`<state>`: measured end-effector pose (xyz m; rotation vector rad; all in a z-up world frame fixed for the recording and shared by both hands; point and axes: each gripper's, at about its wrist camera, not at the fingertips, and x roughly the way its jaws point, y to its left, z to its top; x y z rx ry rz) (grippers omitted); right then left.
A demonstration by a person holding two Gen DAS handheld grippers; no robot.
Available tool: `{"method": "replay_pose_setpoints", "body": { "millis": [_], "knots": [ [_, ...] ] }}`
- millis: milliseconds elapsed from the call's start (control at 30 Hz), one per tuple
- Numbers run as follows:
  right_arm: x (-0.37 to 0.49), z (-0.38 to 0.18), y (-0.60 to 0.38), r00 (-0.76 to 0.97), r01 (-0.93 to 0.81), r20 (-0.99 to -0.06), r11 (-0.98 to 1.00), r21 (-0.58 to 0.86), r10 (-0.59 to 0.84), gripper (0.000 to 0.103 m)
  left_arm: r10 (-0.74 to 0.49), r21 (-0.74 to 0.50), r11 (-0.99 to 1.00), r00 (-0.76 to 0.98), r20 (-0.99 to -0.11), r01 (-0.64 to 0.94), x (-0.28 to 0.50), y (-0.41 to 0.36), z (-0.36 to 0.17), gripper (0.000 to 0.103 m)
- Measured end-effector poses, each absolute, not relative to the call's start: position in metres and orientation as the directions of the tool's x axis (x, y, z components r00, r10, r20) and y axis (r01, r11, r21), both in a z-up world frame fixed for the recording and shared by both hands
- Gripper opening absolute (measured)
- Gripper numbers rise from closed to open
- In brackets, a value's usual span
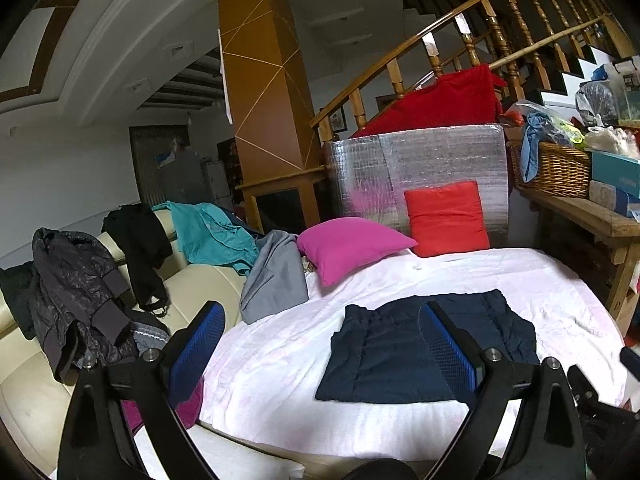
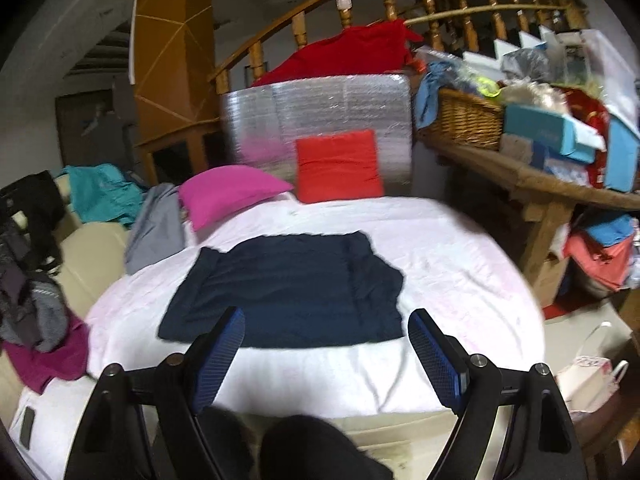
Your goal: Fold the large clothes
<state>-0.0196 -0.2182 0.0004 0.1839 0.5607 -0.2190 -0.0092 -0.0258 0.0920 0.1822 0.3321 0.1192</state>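
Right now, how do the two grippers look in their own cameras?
Both look alike. The left gripper and the right gripper each have black angular arms with round silver bolts, and two jaws faced with blue pads with a fine grid texture. No cables or markings show.

Dim, even indoor light fills both views, with no hard shadows; the white bed sheet [image 1: 460,272] is the brightest area. Fisheye distortion bends the stair railing [image 1: 440,36] and blackens the corners. The right wrist view is softly motion-blurred, strongest around the wicker basket [image 2: 464,120].
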Motion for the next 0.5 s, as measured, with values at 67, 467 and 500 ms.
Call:
{"method": "replay_pose_setpoints", "body": {
  "millis": [67,467,500],
  "knots": [
    [-0.02,0.003,-0.221,0.83,0.278,-0.524,0.956,0.095,-0.19,0.089,0.147,0.195,0.977,0.939,-0.312,-0.088,-0.01,-0.024,0.093,0.097],
    [-0.028,0.019,-0.228,0.865,0.281,-0.471,0.945,0.167,-0.174,0.094,0.143,0.189,0.978,0.943,-0.3,-0.088,-0.016,-0.016,0.096,0.097],
    [-0.028,0.019,-0.227,0.864,0.278,-0.474,0.946,0.164,-0.172,0.094,0.14,0.19,0.978,0.944,-0.299,-0.084,-0.016,-0.016,0.096,0.097]
  ]
}}
